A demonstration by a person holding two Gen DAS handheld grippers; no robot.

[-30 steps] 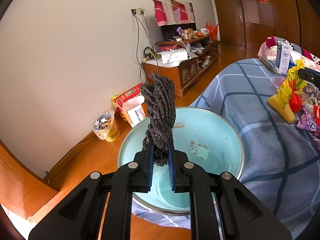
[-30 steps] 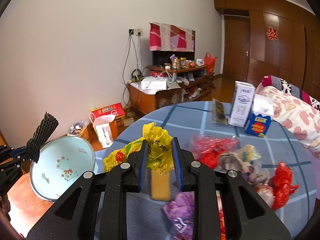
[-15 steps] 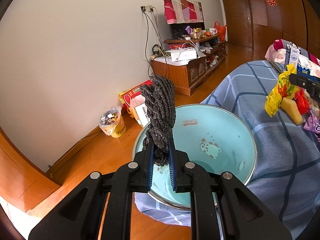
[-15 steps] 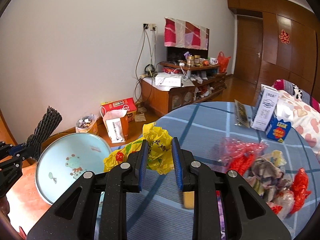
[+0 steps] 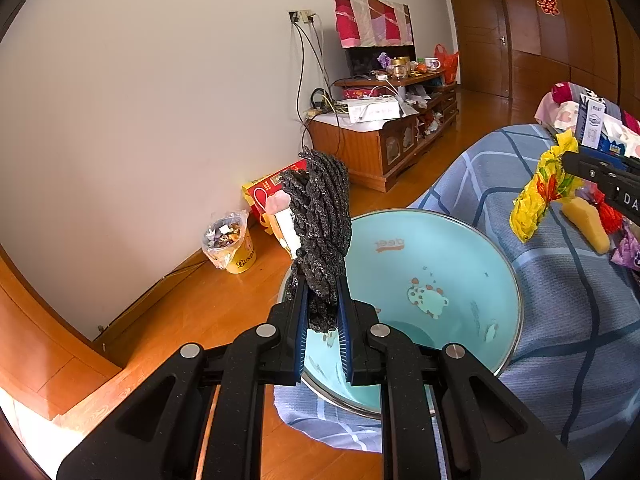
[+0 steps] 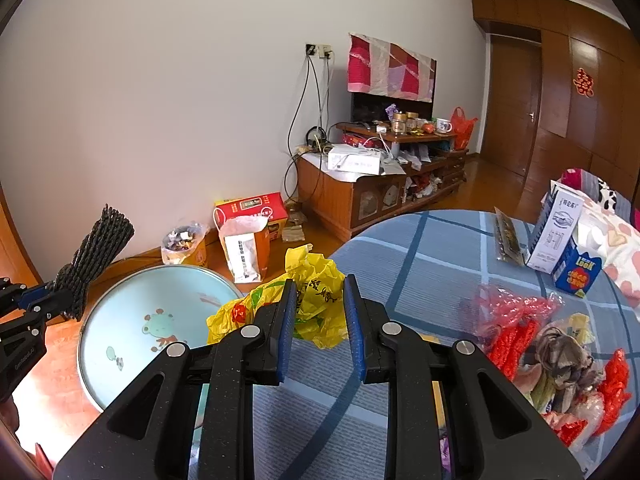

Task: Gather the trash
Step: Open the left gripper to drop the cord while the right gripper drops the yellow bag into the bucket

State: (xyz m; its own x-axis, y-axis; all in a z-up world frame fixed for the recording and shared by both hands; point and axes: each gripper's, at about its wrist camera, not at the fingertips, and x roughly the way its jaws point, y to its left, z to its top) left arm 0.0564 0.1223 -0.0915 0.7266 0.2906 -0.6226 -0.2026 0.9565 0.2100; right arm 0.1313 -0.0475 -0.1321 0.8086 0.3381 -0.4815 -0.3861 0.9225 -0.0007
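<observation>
My left gripper (image 5: 322, 300) is shut on a dark grey knitted bundle (image 5: 320, 220) and holds it upright above the near rim of a light blue basin (image 5: 440, 272). The bundle (image 6: 98, 246) and basin (image 6: 132, 320) also show at the left of the right wrist view. My right gripper (image 6: 318, 296) is shut on a crumpled yellow plastic bag (image 6: 316, 280) and holds it above the table's left edge, right of the basin. The bag (image 5: 540, 192) shows at the right of the left wrist view.
A blue checked tablecloth (image 6: 420, 248) covers the table. Red and mixed wrappers (image 6: 560, 344) lie at its right. A milk carton (image 6: 554, 232) and blue box (image 6: 578, 274) stand behind. A yellow sponge (image 5: 586, 220) lies on the cloth. A yellow cup (image 5: 232, 240) and red box (image 6: 252, 208) sit on the floor.
My right gripper has carried the yellow bag left, off the trash pile toward the basin. My left gripper still holds the grey bundle over the basin's rim.
</observation>
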